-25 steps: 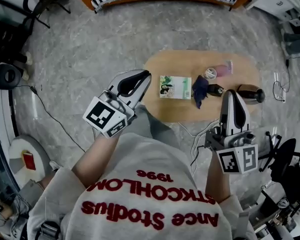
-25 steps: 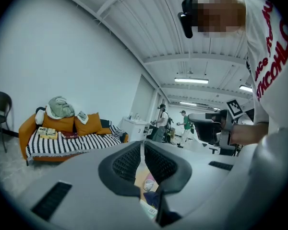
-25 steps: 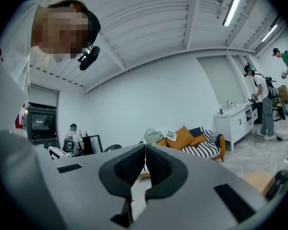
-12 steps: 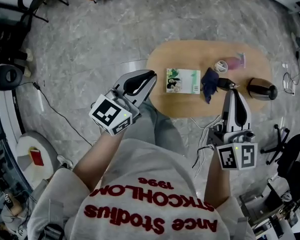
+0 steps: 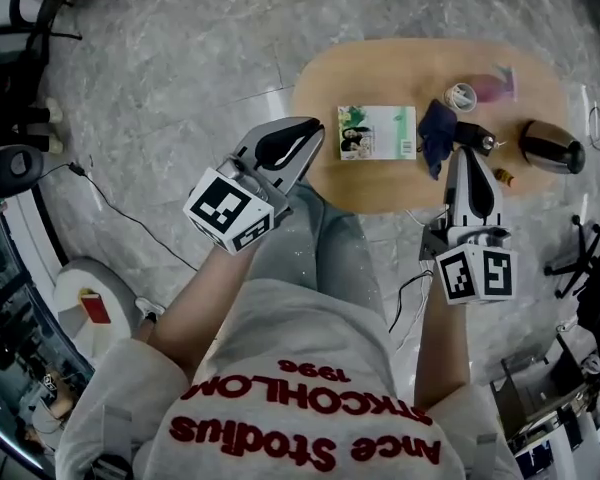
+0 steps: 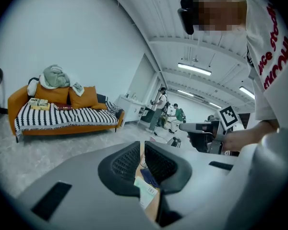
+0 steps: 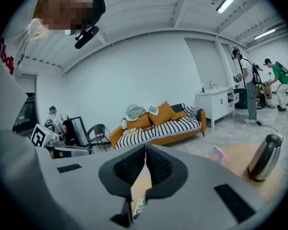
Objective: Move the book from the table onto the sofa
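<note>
The book (image 5: 377, 132), with a green and white cover, lies flat at the near left of the oval wooden table (image 5: 400, 63). My left gripper (image 5: 316, 132) is shut and empty, its tips just left of the book and over the table's edge. In the left gripper view a strip of the book (image 6: 146, 193) shows below the closed left gripper (image 6: 142, 145). My right gripper (image 5: 467, 154) is shut and empty near the table's front edge, right of the book. The right gripper (image 7: 145, 148) faces the orange sofa (image 7: 158, 127) with its striped cover, far across the floor.
On the table right of the book lie a dark blue cloth (image 5: 438, 133), a tape roll (image 5: 462, 96), a pink spray bottle (image 5: 497, 83), a dark bottle (image 5: 477, 136) and a steel kettle (image 5: 552, 148). Cables trail on the floor. Books and cushions occupy the sofa (image 6: 67, 113).
Both grippers have come down toward the table, still shut. The head view has tipped down, so the table sits higher in the frame and the sofa has left its top edge.
</note>
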